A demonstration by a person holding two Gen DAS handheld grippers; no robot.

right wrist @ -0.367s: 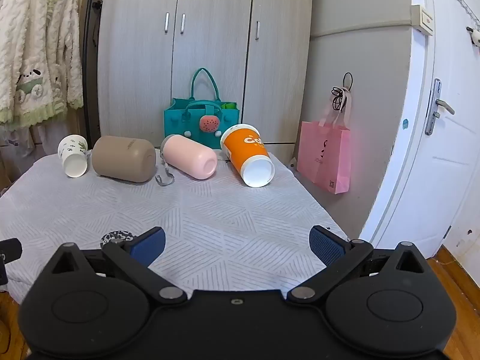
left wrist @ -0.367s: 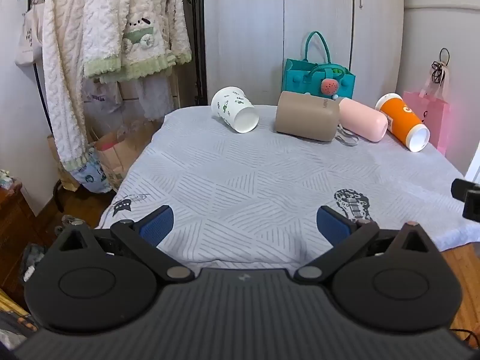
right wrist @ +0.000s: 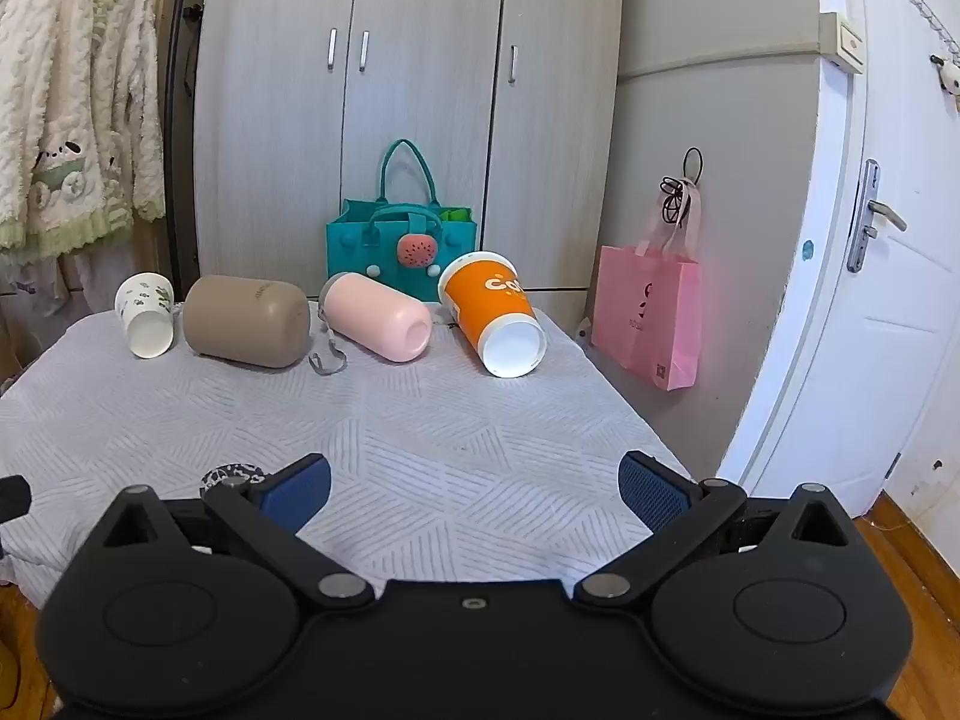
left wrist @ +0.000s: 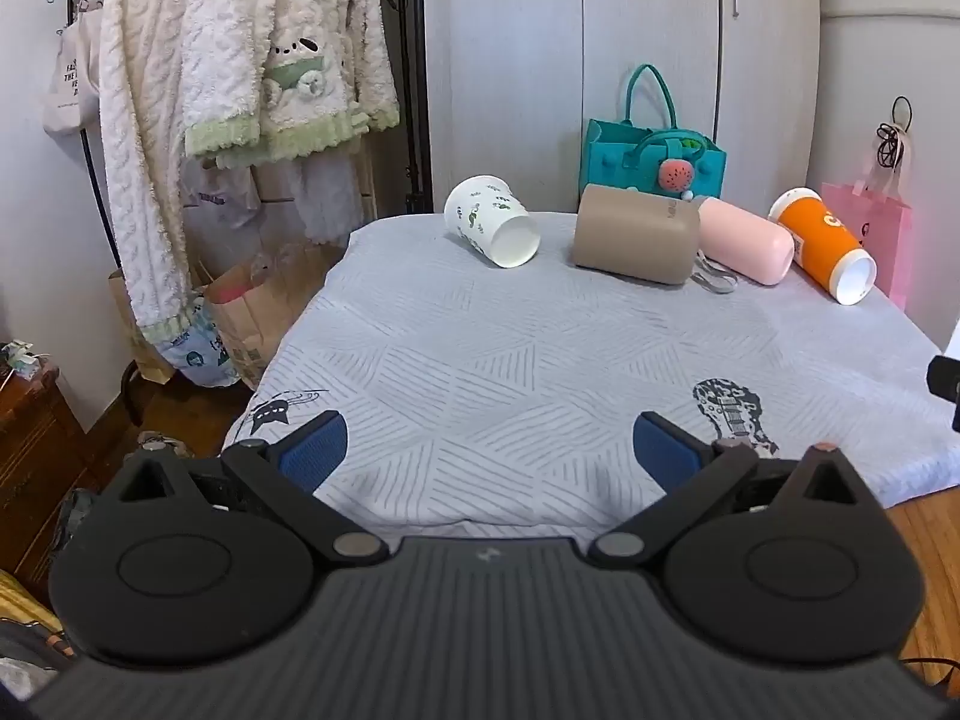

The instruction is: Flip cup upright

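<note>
Holding both grippers, left [left wrist: 489, 444] and right [right wrist: 474, 489], with fingers spread wide and empty, I find all four cups, including the orange paper cup [right wrist: 495, 315], lying untouched on the bed [right wrist: 420, 438].

Four vessels lay on their sides in a row along the far edge of the table [right wrist: 420, 432]: leftmost a paper cup [right wrist: 146, 315], then a wide mug [right wrist: 246, 321], then a bottle [right wrist: 378, 317], rightmost a tall cup [right wrist: 493, 312]. Both cup mouths faced the near edge. Mug and bottle seemed to touch, though hard to tell. Behind the row stood a tote bag [right wrist: 401, 255], backed by a wardrobe [right wrist: 408, 90]. Right of the table hung a shopping bag [right wrist: 651, 315], beyond it a door [right wrist: 888, 240]. Left of the table hung robes [left wrist: 240, 60], paper bags [left wrist: 240, 312] below them.
</note>
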